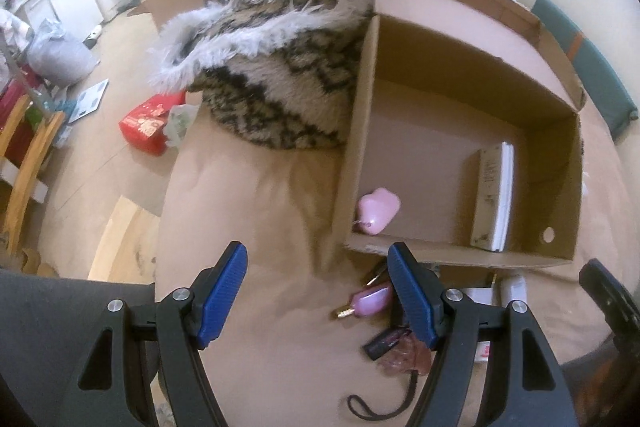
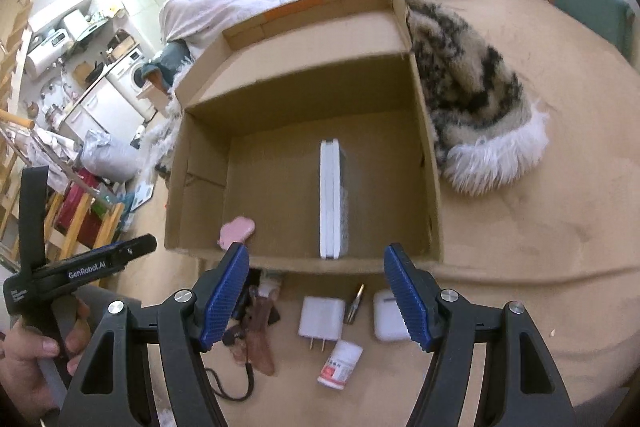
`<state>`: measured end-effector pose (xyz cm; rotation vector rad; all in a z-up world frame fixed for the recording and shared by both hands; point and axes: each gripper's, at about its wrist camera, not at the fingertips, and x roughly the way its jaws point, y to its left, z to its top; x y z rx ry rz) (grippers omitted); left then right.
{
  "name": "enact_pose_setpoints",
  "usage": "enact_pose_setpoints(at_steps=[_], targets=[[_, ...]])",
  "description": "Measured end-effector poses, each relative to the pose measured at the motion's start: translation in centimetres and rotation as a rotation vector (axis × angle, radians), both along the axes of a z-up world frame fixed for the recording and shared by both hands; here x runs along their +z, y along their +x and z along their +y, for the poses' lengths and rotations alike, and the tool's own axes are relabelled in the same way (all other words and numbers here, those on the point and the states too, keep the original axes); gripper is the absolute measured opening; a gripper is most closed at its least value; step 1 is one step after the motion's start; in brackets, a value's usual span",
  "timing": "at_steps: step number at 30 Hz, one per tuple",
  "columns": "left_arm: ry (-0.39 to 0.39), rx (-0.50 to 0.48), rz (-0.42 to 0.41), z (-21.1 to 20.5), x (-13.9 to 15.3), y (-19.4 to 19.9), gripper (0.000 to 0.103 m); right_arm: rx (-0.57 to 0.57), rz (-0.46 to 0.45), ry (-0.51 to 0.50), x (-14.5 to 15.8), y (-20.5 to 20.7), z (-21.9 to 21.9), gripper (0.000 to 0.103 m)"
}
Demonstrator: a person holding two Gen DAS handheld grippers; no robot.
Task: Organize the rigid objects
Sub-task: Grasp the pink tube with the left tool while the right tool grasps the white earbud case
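- The box (image 2: pixel 304 163) sat open on the tan bed (image 2: pixel 540 247), its flap up at the far side; a fur coat (image 2: pixel 472 99) lay against its side.
- Inside it, a white slab (image 2: pixel 330 199) stood on edge near the middle and a pink heart (image 2: pixel 237 230) lay in the near corner.
- Only my right view showed the row before the box: a white charger (image 2: pixel 322 317), a white earbud case (image 2: pixel 388 315), a small bottle (image 2: pixel 341 363) on its side, and a slim metal piece (image 2: pixel 356 303) between charger and case.
- Only my left view showed a pink key (image 1: pixel 370 301) and a dark stick (image 1: pixel 382 341) with a cord loop.
- My right gripper (image 2: pixel 316 295) hung wide and empty over that row.
- My left gripper (image 1: pixel 318 297) was wide and empty too, near the pink key.
- My left hand (image 2: pixel 28 359) showed only in the right view, beside the box.
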<state>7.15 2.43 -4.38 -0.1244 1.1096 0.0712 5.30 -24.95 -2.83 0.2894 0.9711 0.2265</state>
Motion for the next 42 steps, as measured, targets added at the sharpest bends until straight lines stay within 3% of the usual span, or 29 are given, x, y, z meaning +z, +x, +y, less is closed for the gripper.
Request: enact_pose_setpoints(at_steps=[8, 16, 20, 26, 33, 35, 37, 41, 42], targets=[[-0.032, 0.062, 0.064, 1.7, -2.4, 0.4, 0.07, -0.019, 0.11, -0.001, -2.7, 0.3, -0.4, 0.074], [-0.047, 0.014, 0.254, -0.6, -7.7, 2.2, 0.068, -0.037, 0.173, 0.022, -4.2, 1.3, -0.4, 0.074], [-0.071, 0.037, 0.324, -1.3, -10.2, 3.1, 0.068, -0.036, 0.177, 0.027, -4.3, 1.4, -0.5, 0.074], [-0.073, 0.019, 0.333, -3.7, -11.8, 3.8, 0.068, -0.036, 0.183, 0.035, -4.4, 1.5, -0.5, 0.074], [-0.053, 0.019, 0.367, -4.9, -13.1, 4.3, 0.078, -0.023, 0.204, 0.029, -4.9, 1.8, -0.2, 0.074], [-0.058, 0.031, 0.369, -4.7, -13.3, 4.5, 0.074, -0.034, 0.219, 0.039, -5.2, 2.0, -0.5, 0.074], [-0.032, 0.014, 0.369, -5.0, -13.3, 4.6, 0.059, -0.052, 0.242, 0.063, -5.7, 2.2, -0.9, 0.074], [-0.03, -0.021, 0.369, -4.9, -13.2, 4.5, 0.058, -0.107, 0.318, 0.1, -7.2, 2.3, -2.7, 0.074], [-0.033, -0.023, 0.367, -5.0, -13.1, 4.5, 0.041, -0.117, 0.342, 0.107, -7.8, 2.3, -3.0, 0.074]])
